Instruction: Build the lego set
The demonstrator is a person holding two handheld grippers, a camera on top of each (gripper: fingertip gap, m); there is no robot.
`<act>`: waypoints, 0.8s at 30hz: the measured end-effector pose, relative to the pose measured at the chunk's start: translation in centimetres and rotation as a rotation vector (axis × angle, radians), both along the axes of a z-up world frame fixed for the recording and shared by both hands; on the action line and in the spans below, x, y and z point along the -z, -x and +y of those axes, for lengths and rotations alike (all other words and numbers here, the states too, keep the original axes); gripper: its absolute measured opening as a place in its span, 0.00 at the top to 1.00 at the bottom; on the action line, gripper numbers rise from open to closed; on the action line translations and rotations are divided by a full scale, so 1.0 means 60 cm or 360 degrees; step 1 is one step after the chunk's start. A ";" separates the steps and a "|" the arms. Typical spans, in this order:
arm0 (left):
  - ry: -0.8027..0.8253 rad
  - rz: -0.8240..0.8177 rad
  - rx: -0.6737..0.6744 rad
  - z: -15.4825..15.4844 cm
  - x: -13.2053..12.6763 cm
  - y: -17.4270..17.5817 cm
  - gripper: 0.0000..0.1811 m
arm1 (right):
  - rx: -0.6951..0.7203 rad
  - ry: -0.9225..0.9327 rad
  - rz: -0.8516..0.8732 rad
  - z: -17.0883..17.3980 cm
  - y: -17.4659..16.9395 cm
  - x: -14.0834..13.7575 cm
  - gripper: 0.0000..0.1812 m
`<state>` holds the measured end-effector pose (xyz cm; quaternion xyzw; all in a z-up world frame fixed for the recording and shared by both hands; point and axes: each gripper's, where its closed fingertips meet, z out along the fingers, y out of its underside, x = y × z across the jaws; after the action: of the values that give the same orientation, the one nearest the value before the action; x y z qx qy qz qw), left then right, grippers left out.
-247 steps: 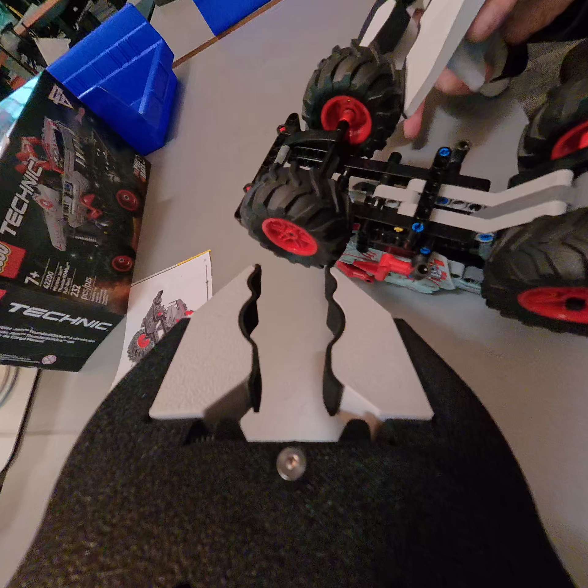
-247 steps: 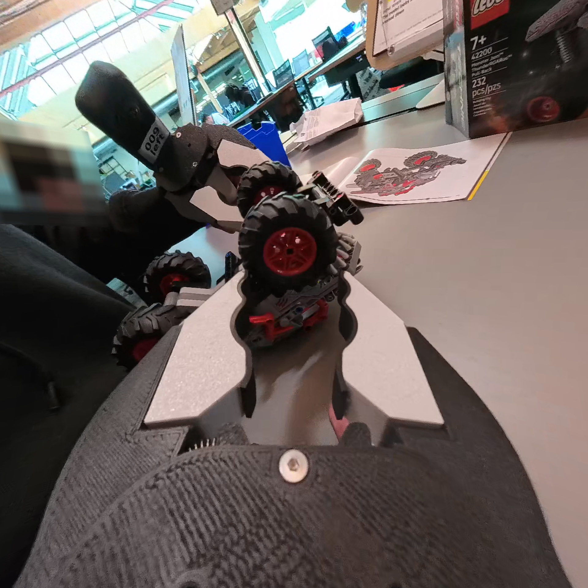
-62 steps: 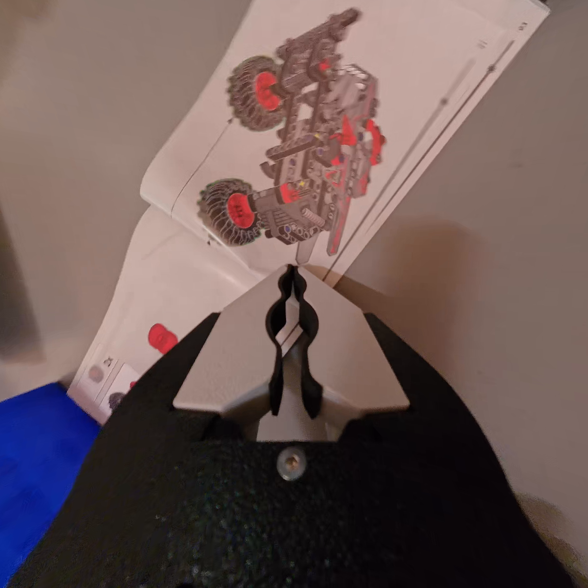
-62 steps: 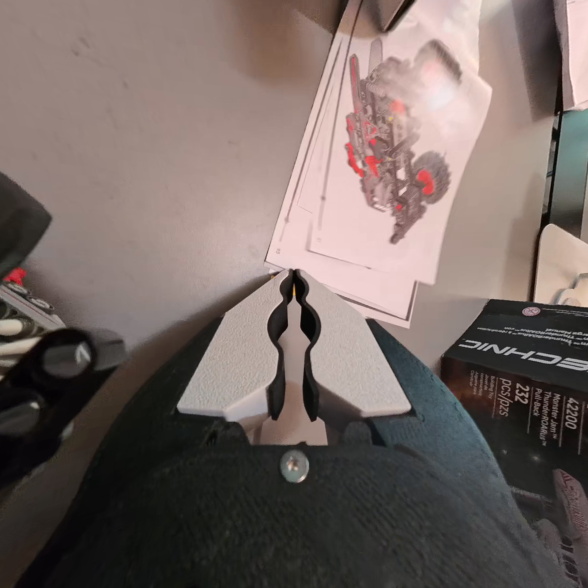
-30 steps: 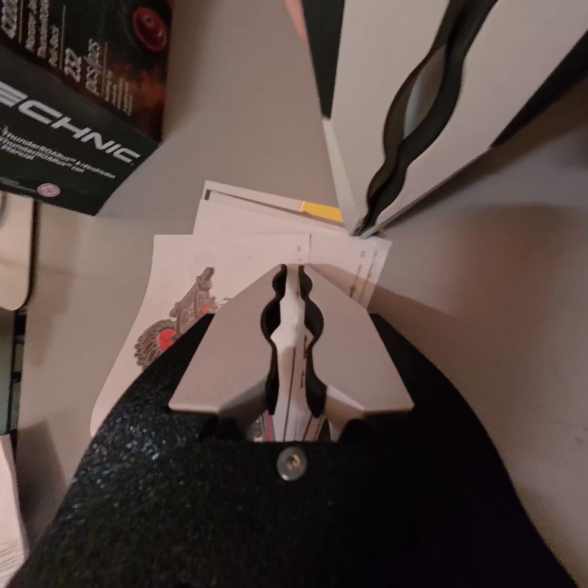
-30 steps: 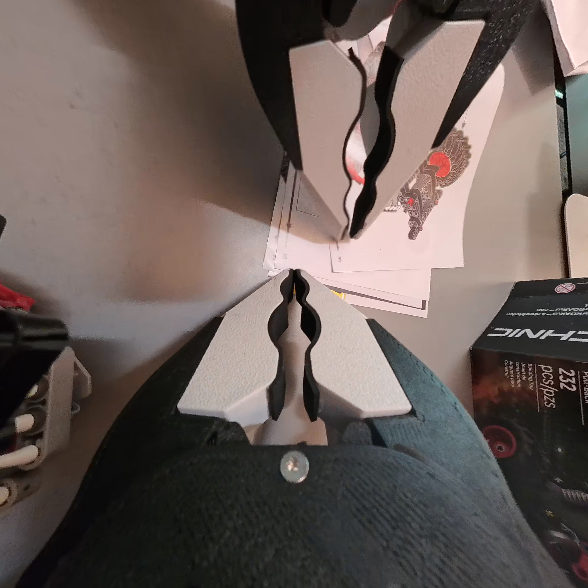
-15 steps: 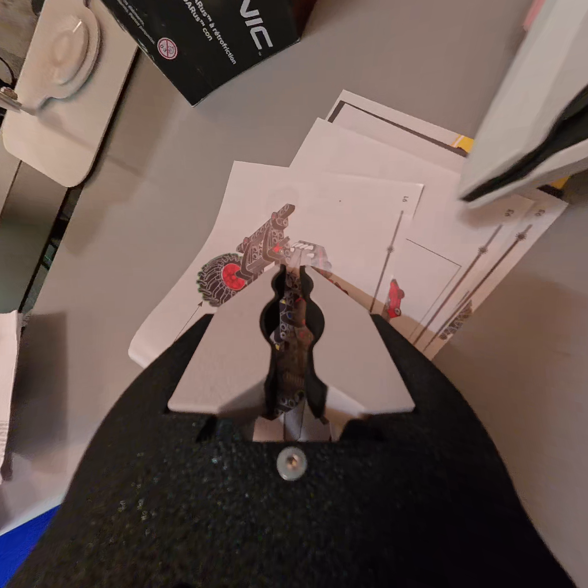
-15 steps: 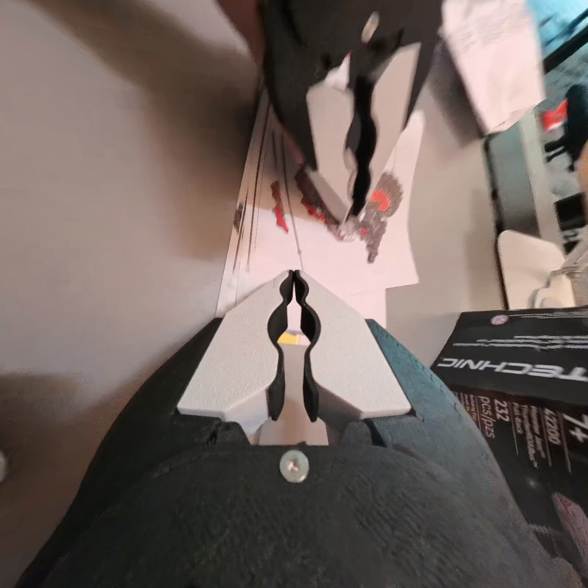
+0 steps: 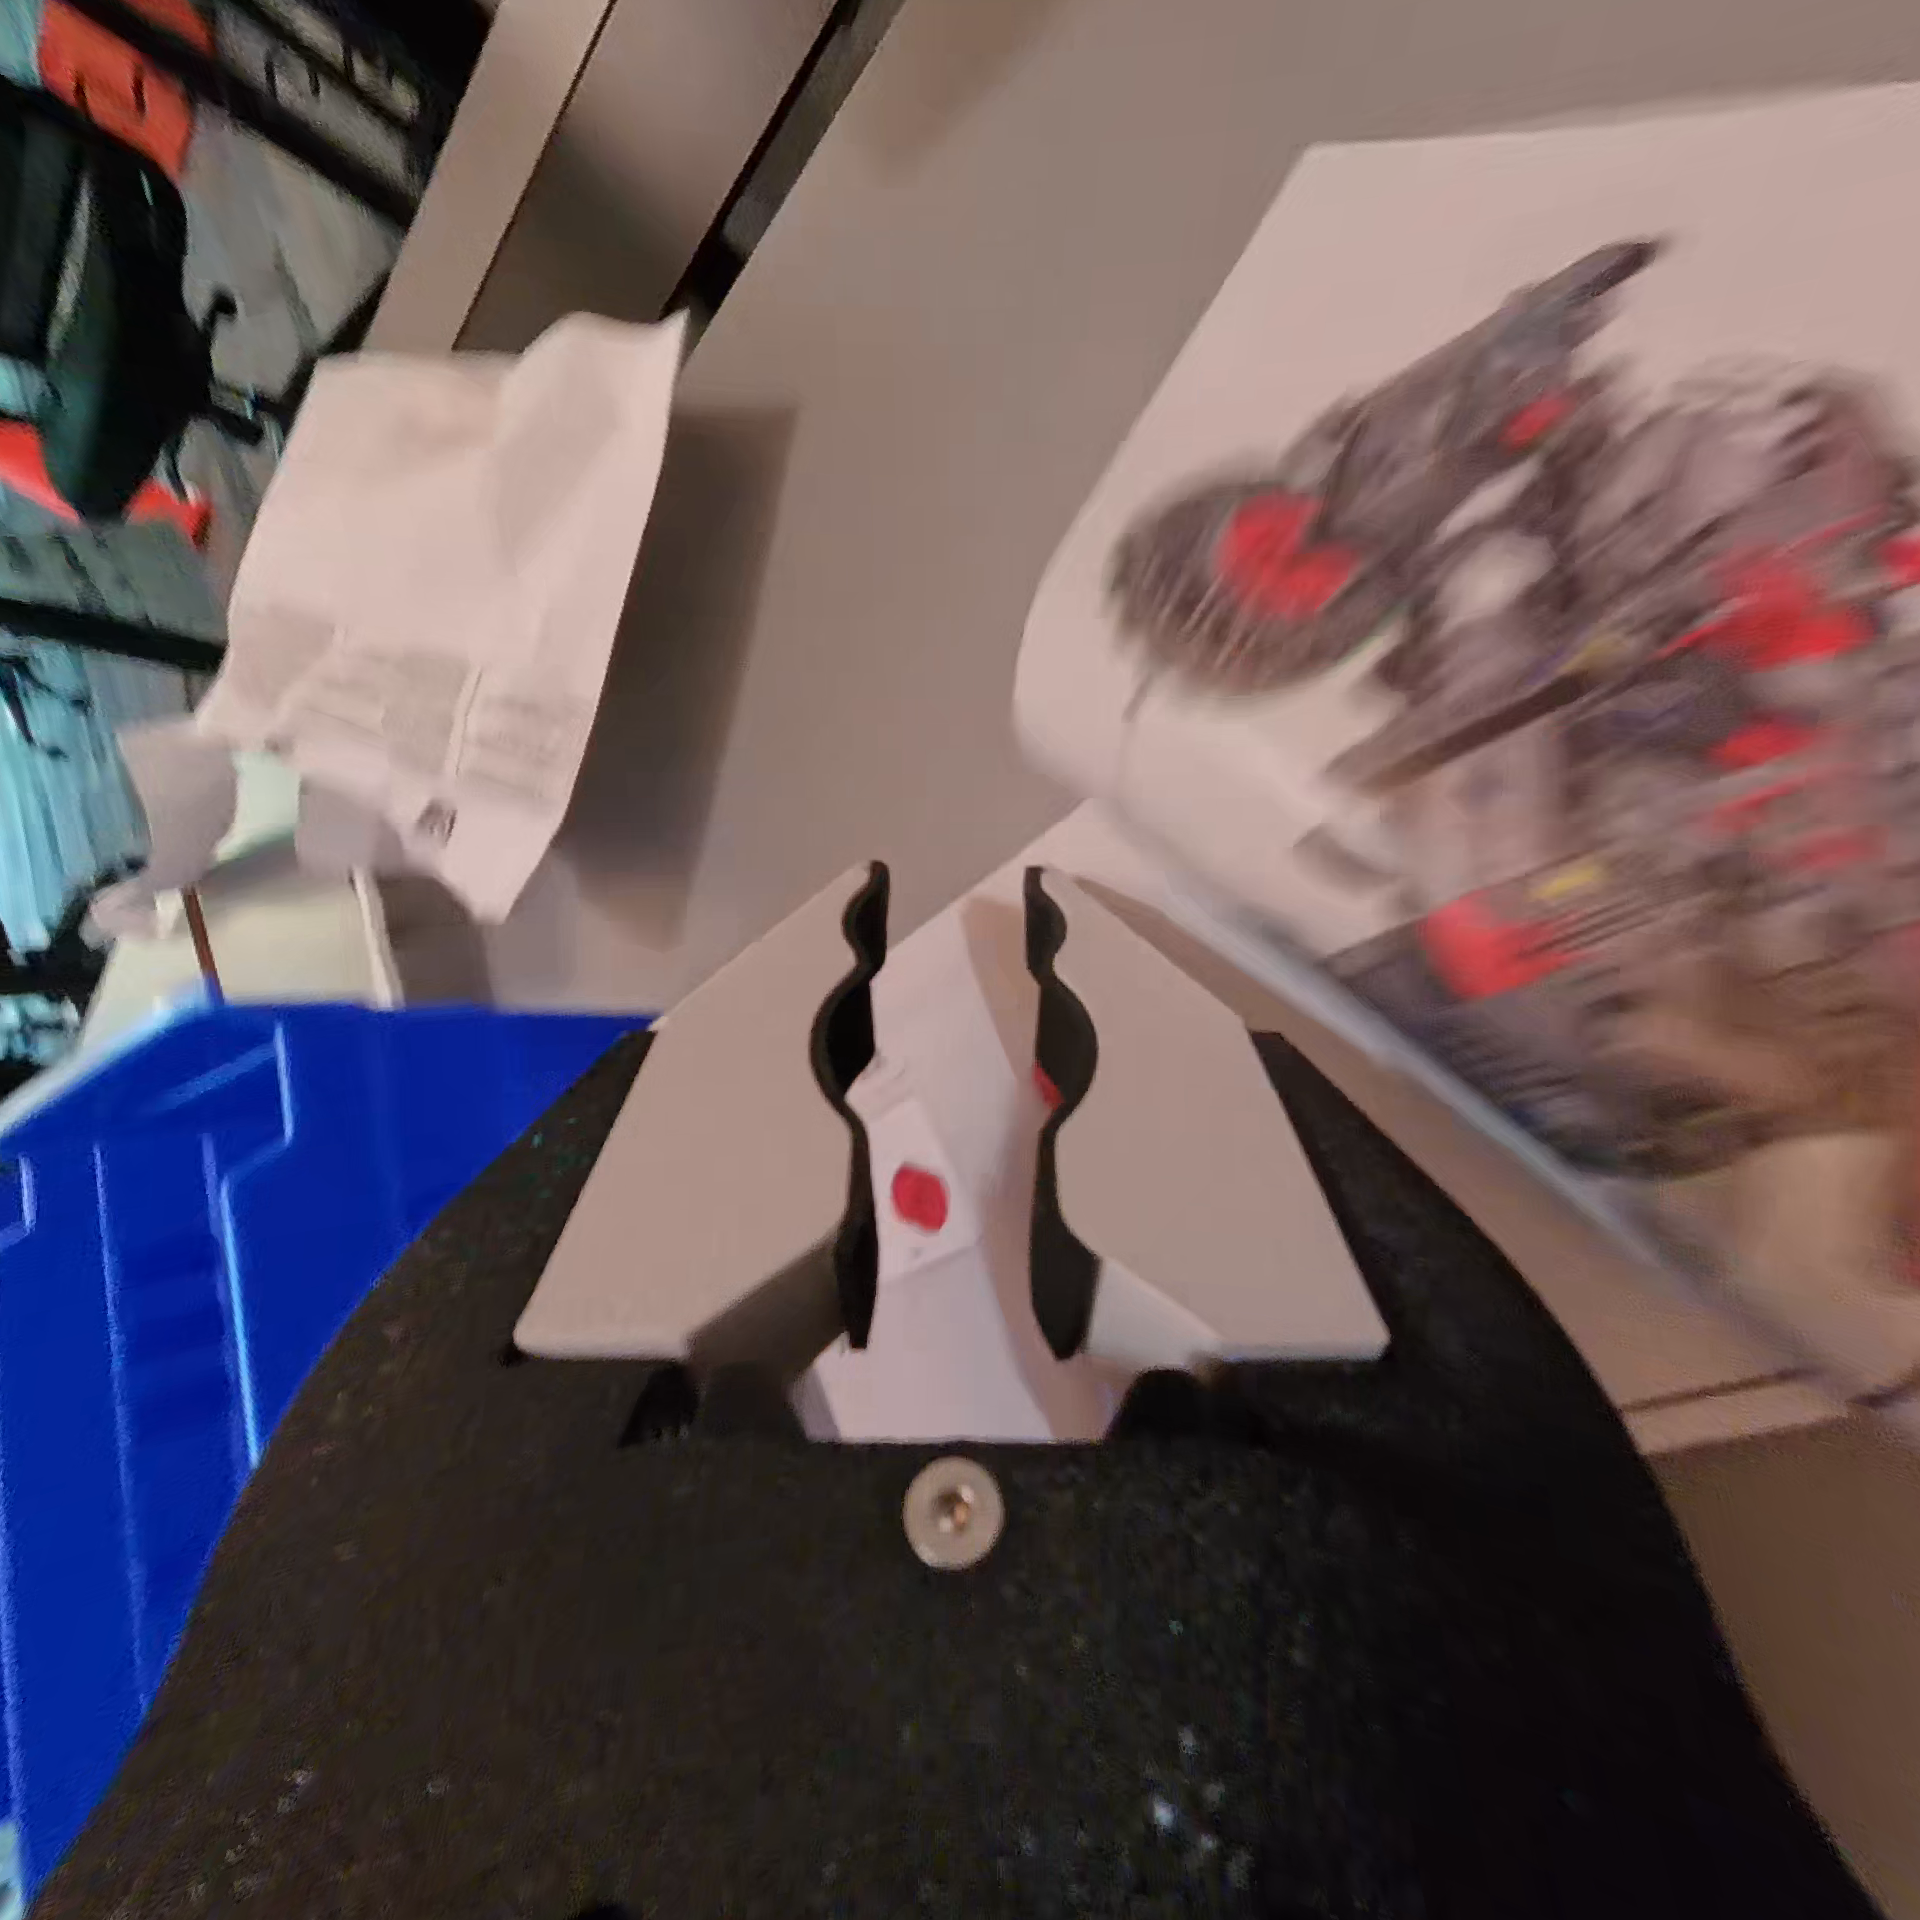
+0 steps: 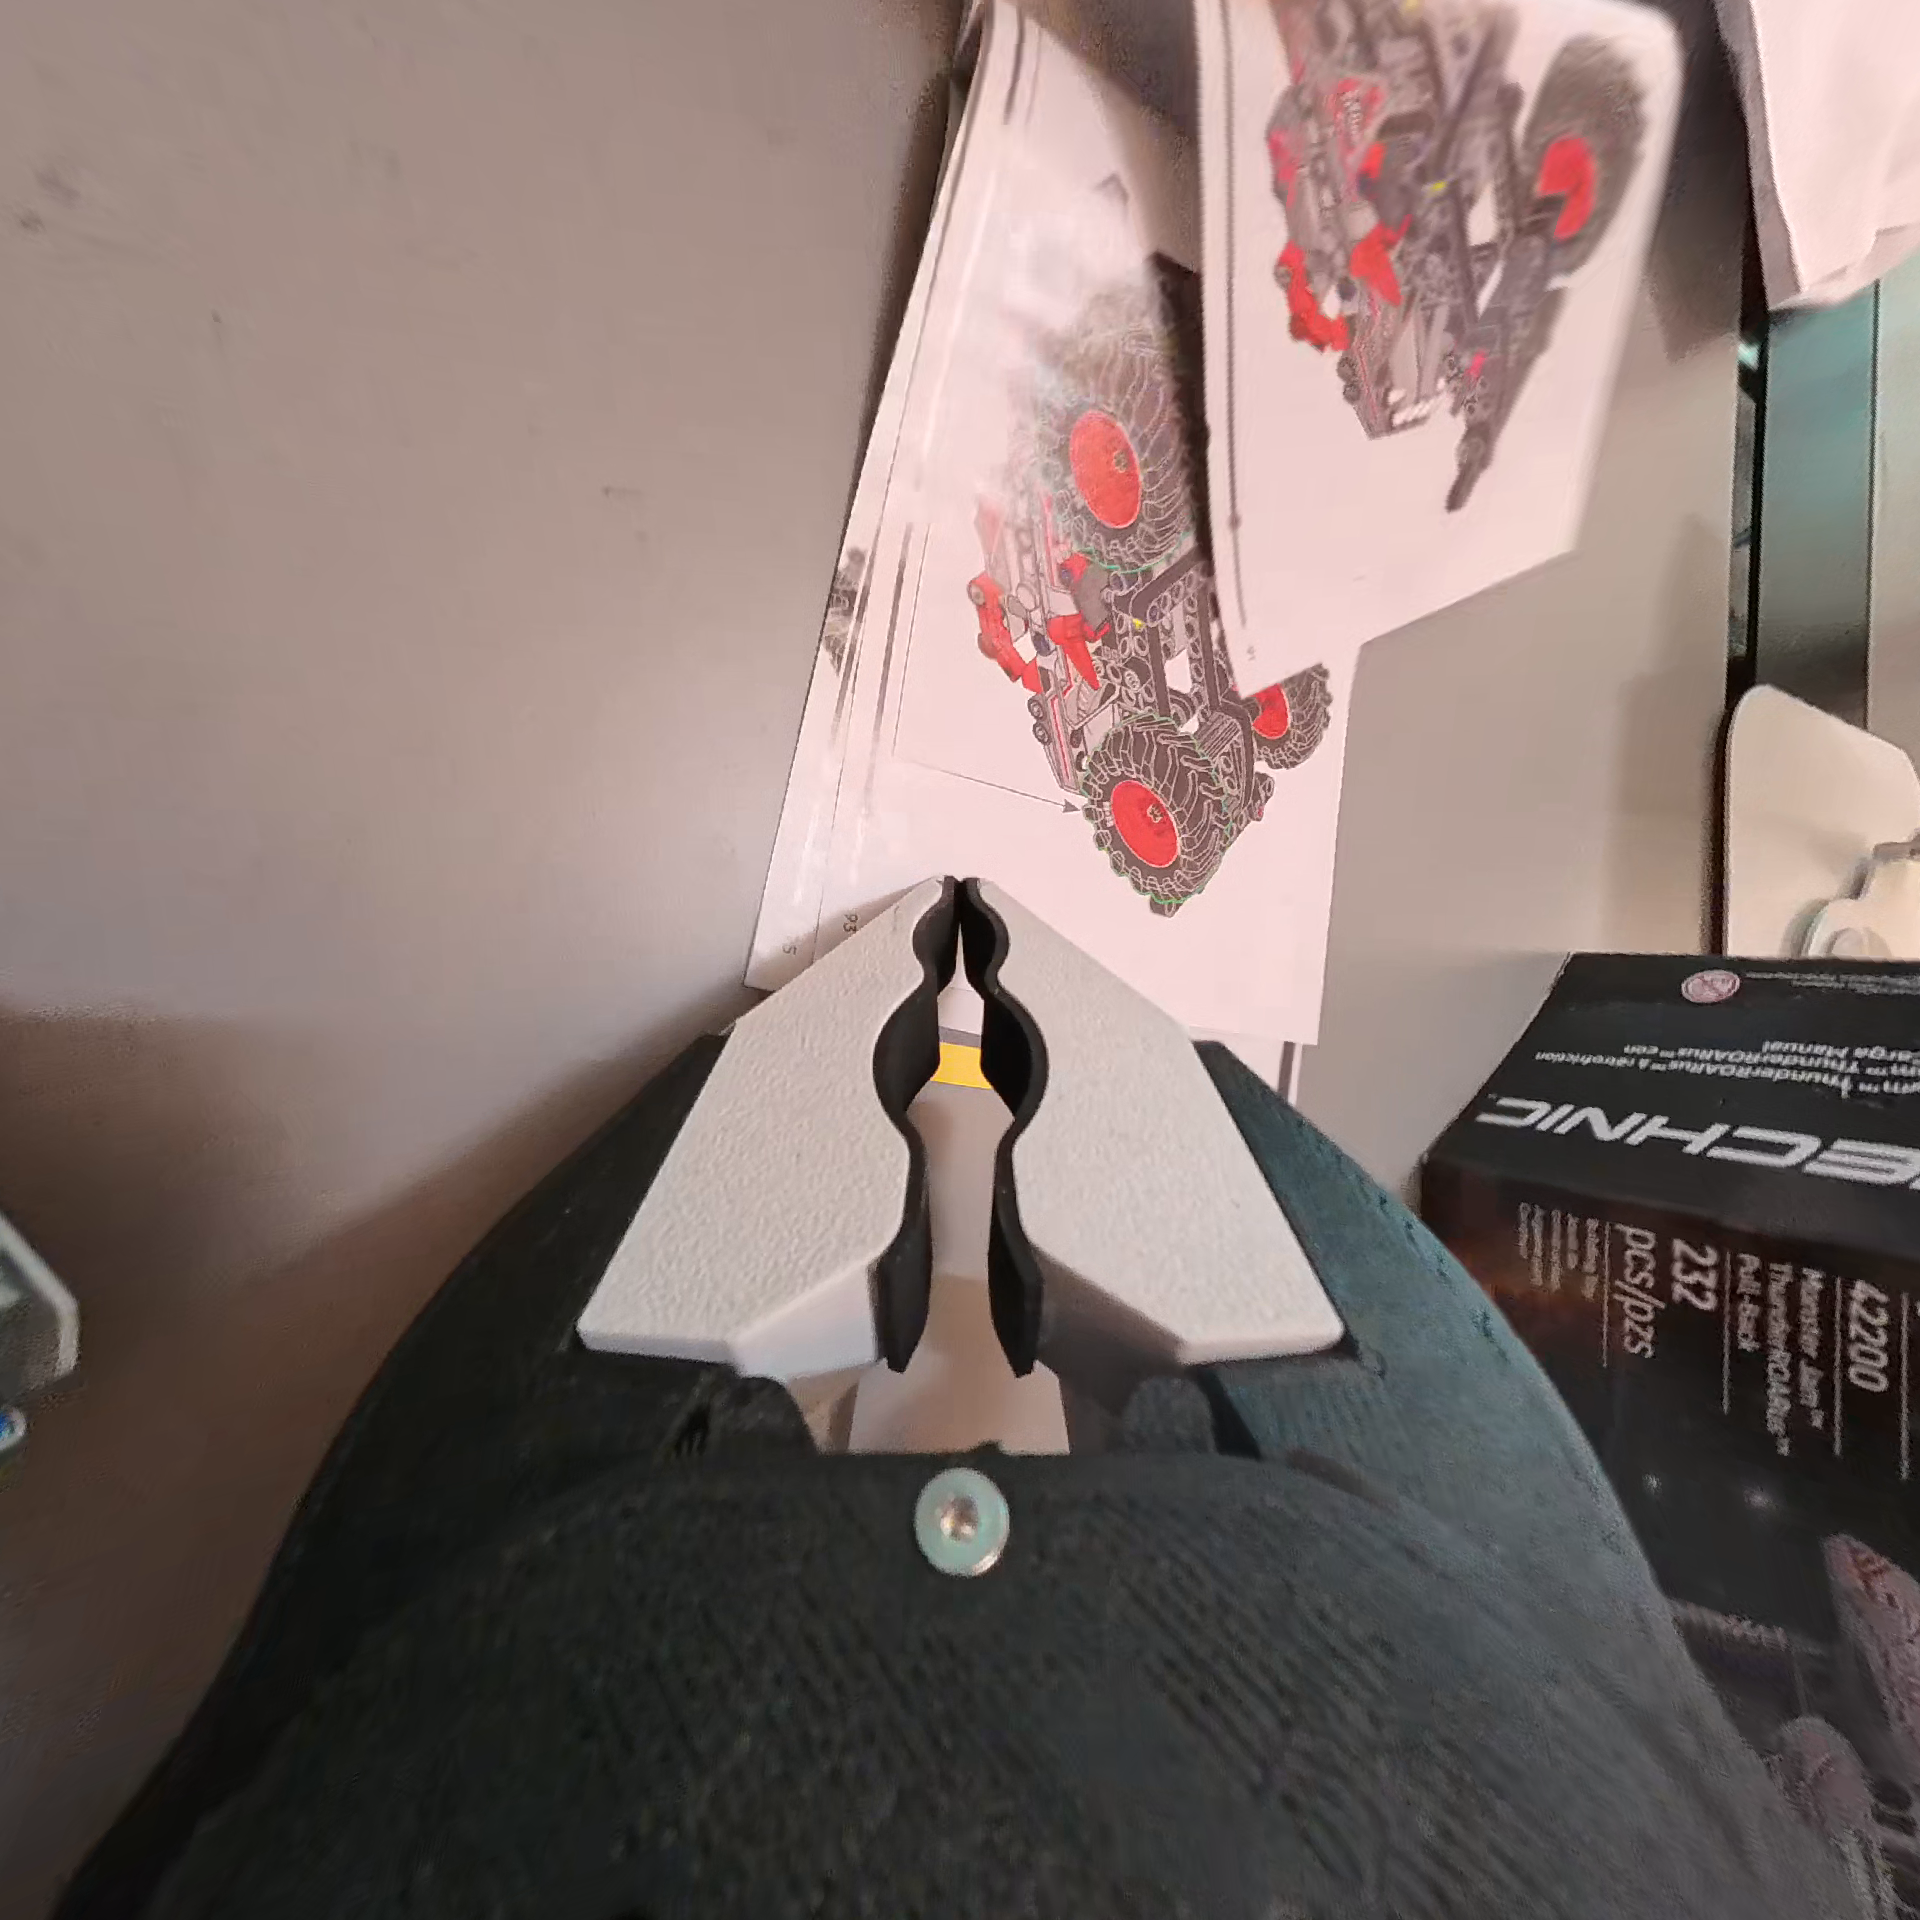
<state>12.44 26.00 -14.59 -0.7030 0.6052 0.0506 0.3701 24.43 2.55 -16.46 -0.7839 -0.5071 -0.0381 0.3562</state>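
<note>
The manual point(image 10: 1091, 644) lies open on the table point(image 10: 416, 520), one page point(image 9: 1507, 675) curling up mid-turn beside your left gripper point(image 9: 956, 883), whose fingers are released with only paper showing between them. Your right gripper point(image 10: 957, 883) is clenched at the tips over the manual's near corner (whether it pinches a sheet, I cannot tell). You seem to be finding the next build step, so let the page settle, read it, then go back for the model, which is out of view; the box point(image 10: 1714, 1247) sits just right.
</note>
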 end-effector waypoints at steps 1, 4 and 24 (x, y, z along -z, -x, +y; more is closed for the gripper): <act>0.0048 -0.0051 -0.0030 -0.006 -0.006 0.006 0.87 | 0.0011 -0.0005 0.0016 -0.002 -0.003 0.000 1.00; 0.0183 -0.0309 0.0135 -0.080 -0.039 -0.022 0.86 | 0.0036 -0.0004 0.0041 -0.007 -0.008 0.000 1.00; 0.0044 -0.0180 0.0397 -0.159 0.001 -0.066 0.61 | 0.0097 -0.0015 0.0102 -0.008 -0.010 0.000 1.00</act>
<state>16.38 16.47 -14.65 -0.6291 0.6667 -0.0437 0.3972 25.00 2.09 -16.48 -0.7982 -0.4710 -0.0262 0.3747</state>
